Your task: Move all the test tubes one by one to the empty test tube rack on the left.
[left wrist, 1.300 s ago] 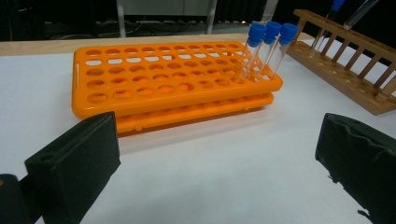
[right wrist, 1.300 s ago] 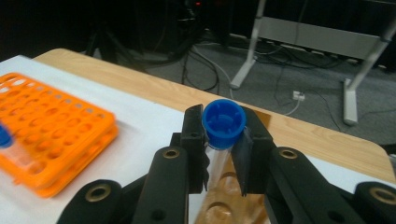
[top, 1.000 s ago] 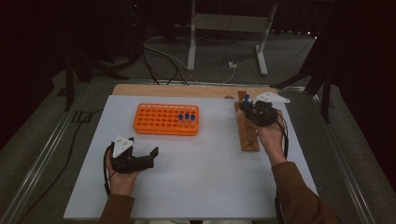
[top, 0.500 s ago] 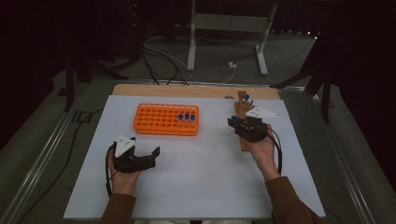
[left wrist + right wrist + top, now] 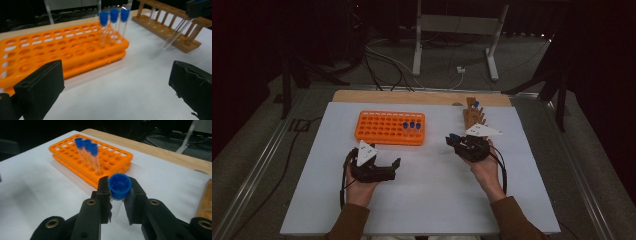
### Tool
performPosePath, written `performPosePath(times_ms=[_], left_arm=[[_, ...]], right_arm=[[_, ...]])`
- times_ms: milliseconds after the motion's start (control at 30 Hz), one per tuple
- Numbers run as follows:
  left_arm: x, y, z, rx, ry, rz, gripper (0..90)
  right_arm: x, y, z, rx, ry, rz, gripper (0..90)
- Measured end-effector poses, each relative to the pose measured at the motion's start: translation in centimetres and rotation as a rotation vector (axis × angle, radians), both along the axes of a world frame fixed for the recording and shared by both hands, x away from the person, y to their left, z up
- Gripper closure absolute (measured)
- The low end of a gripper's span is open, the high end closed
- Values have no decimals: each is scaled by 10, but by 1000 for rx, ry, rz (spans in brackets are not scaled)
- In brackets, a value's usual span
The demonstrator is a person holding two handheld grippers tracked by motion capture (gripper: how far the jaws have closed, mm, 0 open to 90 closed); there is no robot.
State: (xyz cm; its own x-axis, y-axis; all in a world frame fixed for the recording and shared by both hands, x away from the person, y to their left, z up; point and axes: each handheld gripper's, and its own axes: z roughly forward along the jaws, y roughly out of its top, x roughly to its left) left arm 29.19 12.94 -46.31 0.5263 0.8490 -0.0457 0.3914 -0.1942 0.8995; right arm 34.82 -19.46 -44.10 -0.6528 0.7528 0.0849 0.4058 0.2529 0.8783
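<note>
Right tool (image 5: 119, 195), shifted rackward, clamping tube (image 5: 120, 185)

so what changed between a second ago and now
The right gripper, shut on a blue-capped tube, came away from the wooden rack toward the orange rack. The left gripper, jaws open, shifted a little to the right. Three tubes stayed in the orange rack.

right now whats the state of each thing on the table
orange plastic tube rack: flat, three capped tubes upright in it
brown wooden tube rack: one capped tube standing in it
blue-capped clear tube: clamped, lifted
right gripper: shut on tube
left gripper: open, empty
</note>
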Motion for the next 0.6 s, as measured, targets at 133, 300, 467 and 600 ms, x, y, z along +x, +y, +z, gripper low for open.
performPosePath(times_ms=[133,300,467,600], left_arm=[[3,-12,4,-2,-15,-20,10],[9,-28,5,-9,-23,-44,14],[13,-47,3,11,-29,-71,19],[15,-60,0,24,-29,-100,46]], right_arm=[[-5,6,2,3,1,24,762],[-9,14,4,15,10,49,762],[-13,22,3,15,22,75,762],[-16,26,5,16,21,92,762]])
